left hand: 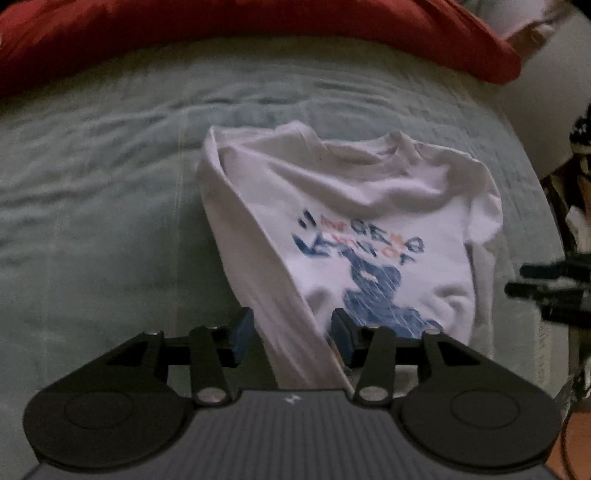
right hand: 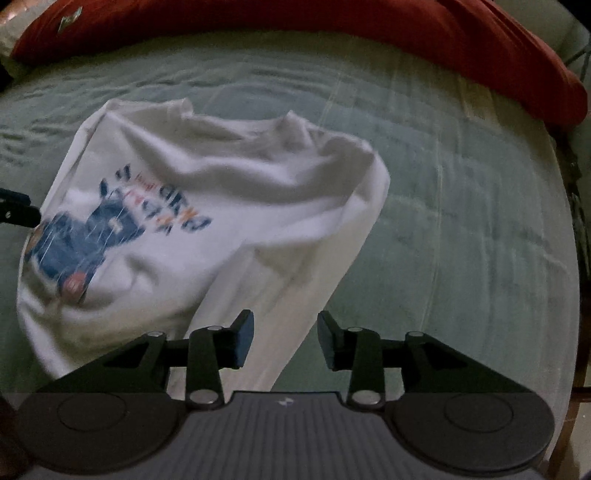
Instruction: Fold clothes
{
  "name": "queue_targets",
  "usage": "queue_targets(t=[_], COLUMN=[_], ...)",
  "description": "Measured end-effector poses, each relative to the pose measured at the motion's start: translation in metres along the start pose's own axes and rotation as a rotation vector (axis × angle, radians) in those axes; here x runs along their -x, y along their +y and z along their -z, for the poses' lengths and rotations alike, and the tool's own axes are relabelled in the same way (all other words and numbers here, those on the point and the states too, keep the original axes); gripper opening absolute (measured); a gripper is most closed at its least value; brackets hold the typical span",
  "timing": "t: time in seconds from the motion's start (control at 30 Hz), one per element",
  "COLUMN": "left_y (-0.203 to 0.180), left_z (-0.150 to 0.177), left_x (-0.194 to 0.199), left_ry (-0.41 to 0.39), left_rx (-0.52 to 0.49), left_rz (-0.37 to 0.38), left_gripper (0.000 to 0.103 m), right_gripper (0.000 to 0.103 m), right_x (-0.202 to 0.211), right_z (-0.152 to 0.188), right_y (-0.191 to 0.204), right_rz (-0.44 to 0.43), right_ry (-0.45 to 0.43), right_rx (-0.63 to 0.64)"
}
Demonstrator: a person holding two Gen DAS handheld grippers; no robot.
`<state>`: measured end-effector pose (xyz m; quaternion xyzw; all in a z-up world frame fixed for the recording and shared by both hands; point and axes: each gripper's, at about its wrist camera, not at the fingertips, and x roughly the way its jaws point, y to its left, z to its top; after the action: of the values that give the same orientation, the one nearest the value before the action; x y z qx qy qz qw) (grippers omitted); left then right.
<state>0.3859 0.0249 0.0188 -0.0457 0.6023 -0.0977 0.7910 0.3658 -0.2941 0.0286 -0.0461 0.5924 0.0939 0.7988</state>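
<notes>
Pale green bed (left hand: 110,221) fills both views, its cover rippled; a red pillow (left hand: 258,33) runs along the far edge.

White T-shirt (left hand: 369,206) with a blue and orange print lies on the bed near its right side in our left view, collar toward the far edge, body rumpled. Both sides are drawn in toward the near edge.

Left gripper (left hand: 291,336): we hold it wide open over the near edge. The shirt's long left fold runs down between the fingers, its cloth touching neither pad that we can see. Nothing is clamped.

Right gripper (right hand: 284,338): also wide open, gripping nothing. The shirt's right fold passes between the fingers, nearer the left pad. In the left view it shows blurred beside the shirt's right edge.
</notes>
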Motion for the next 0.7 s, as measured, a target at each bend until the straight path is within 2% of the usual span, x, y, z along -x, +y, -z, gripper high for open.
queue_targets(t=[0.2, 0.3, 0.5, 0.6, 0.7], left_y=[-0.013, -0.017, -0.021, -0.018, -0.008], left_z=[0.034, 0.049, 0.052, 0.052, 0.054], left_x=[0.005, 0.002, -0.006, -0.014, -0.011], left_ry=[0.035, 0.035, 0.026, 0.031, 0.023], left_rx=[0.053, 0.065, 0.112, 0.163, 0.216], left_rz=[-0.014, -0.043, -0.04, -0.072, -0.119], left_gripper=[0.045, 0.036, 0.034, 0.028, 0.028], right_gripper=[0.047, 0.048, 0.05, 0.05, 0.05], right_x=[0.015, 0.021, 0.029, 0.03, 0.032], right_z=[0.031, 0.041, 0.052, 0.052, 0.05], right_y=[0.013, 0.012, 0.01, 0.01, 0.011], right_rz=[-0.026, -0.029, -0.016, -0.011, -0.008], right_ry=[0.037, 0.049, 0.062, 0.063, 0.062], right_rx=[-0.031, -0.041, -0.049, -0.048, -0.046])
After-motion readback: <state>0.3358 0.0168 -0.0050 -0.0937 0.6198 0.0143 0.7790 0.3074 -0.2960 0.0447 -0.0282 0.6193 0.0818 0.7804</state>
